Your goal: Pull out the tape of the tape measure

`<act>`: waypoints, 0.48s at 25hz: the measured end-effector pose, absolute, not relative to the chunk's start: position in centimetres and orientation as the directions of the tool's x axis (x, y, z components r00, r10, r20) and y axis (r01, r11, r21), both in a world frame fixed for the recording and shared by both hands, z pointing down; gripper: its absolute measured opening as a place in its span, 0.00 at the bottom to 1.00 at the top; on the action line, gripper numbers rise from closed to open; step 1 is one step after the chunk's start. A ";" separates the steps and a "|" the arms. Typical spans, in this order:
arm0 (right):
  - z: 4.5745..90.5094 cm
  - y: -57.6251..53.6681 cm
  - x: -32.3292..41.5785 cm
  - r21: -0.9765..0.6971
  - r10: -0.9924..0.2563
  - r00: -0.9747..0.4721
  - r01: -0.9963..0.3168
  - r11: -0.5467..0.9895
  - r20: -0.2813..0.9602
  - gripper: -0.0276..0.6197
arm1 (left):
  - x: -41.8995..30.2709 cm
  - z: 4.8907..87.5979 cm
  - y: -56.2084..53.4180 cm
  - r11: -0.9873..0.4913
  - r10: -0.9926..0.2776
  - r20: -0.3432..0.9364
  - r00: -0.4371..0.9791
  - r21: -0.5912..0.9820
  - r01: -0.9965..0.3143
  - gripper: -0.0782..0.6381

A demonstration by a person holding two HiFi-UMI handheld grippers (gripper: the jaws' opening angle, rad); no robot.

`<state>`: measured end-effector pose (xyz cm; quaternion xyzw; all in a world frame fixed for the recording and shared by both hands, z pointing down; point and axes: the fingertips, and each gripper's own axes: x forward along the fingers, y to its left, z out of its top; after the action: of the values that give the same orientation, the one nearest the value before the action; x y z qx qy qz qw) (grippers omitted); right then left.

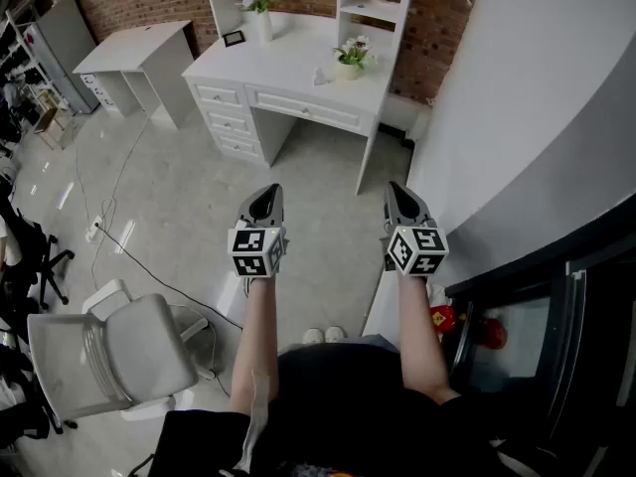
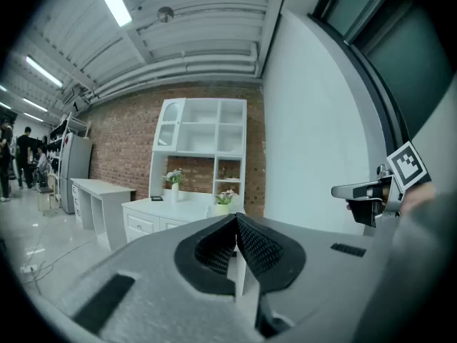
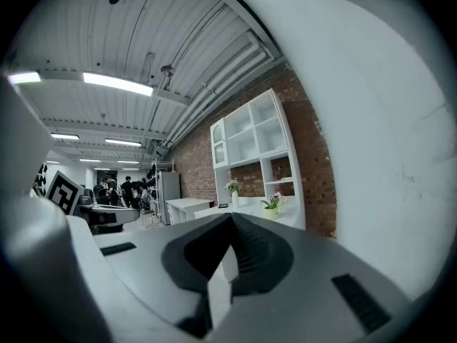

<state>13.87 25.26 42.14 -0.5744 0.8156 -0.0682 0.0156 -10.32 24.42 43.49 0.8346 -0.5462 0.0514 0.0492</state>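
The person stands on the pale floor (image 1: 199, 197) with both forearms stretched forward. The left gripper (image 1: 266, 197) and the right gripper (image 1: 398, 191) are held level, side by side and well apart, their noses aimed at the far end of the room. Each gripper's own view shows its two ribbed pads pressed together along a single seam with nothing between them, so both are closed and empty. This looks like a neutral carrying pose, not a working one: nothing is near enough to take, so there is no reason for the jaws to be apart.

The tape measure does not show in any view. It is not in either gripper and not on the floor below them. I cannot pick it out on the white surface (image 1: 298, 63) ahead, which carries a potted plant (image 1: 350, 56), a vase of flowers (image 1: 260, 8) and a small picture frame (image 1: 234, 38); anything else there is too small to tell. My judgement is that the task has not begun, and finding the tape measure comes first.

An office chair (image 1: 114, 351) stands to the person's left with a cable (image 1: 149, 266) trailing across the floor beside it, and a white wall (image 1: 527, 87) runs close along the right. The grippers point down the free lane between them, probably the way the person will walk
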 end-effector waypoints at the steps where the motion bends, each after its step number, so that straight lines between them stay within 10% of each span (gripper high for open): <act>1: 42.2 25.3 13.9 -0.130 -0.940 -0.338 -0.935 0.329 0.054 0.04 | -10.2 43.4 24.4 -0.400 -0.906 0.137 0.400 0.027 -0.916 0.12; 12: 42.4 25.7 13.8 -0.139 -0.939 -0.340 -0.934 0.329 0.058 0.04 | -10.3 43.9 24.6 -0.404 -0.902 0.147 0.405 0.042 -0.914 0.12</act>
<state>13.75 25.67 42.38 -0.5744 0.8151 -0.0736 0.0163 -10.30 24.60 43.90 0.8363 -0.5430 0.0503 0.0576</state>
